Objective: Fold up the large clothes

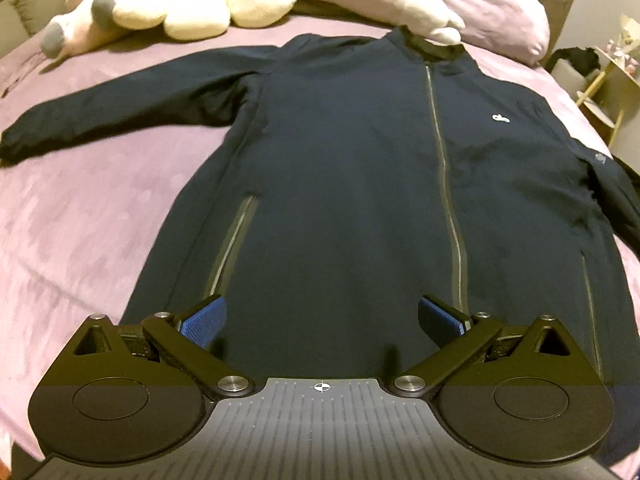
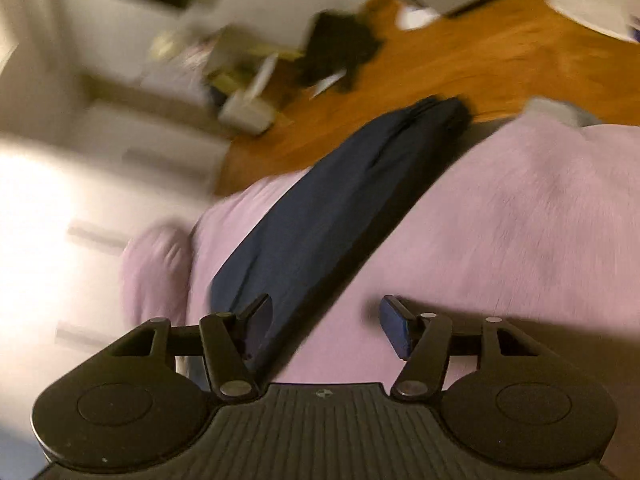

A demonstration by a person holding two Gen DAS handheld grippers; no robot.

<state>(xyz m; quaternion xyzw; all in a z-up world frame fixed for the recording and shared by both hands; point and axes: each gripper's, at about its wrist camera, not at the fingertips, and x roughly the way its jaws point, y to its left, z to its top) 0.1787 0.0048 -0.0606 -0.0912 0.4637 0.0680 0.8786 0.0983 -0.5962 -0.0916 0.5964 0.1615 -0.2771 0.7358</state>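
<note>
A navy zip jacket (image 1: pixel 352 168) lies flat, front up, on a lilac bed sheet (image 1: pixel 80 240), collar at the far end. Its left sleeve (image 1: pixel 120 116) stretches out to the left. My left gripper (image 1: pixel 320 320) is open over the jacket's bottom hem, blue pads wide apart, holding nothing. In the blurred right wrist view, the jacket's other sleeve (image 2: pixel 332 216) runs diagonally across the sheet (image 2: pixel 520 240) to the bed's edge. My right gripper (image 2: pixel 326 324) is open above that sleeve's near end; the left fingertip (image 2: pixel 260 316) is over the cloth.
Plush toys (image 1: pixel 180 4) and a lilac pillow (image 1: pixel 480 4) lie at the head of the bed beyond the collar. A small table (image 1: pixel 612 84) stands at the right. The right wrist view shows a wooden floor (image 2: pixel 440 68) with dark clothing (image 2: pixel 340 52) and boxes.
</note>
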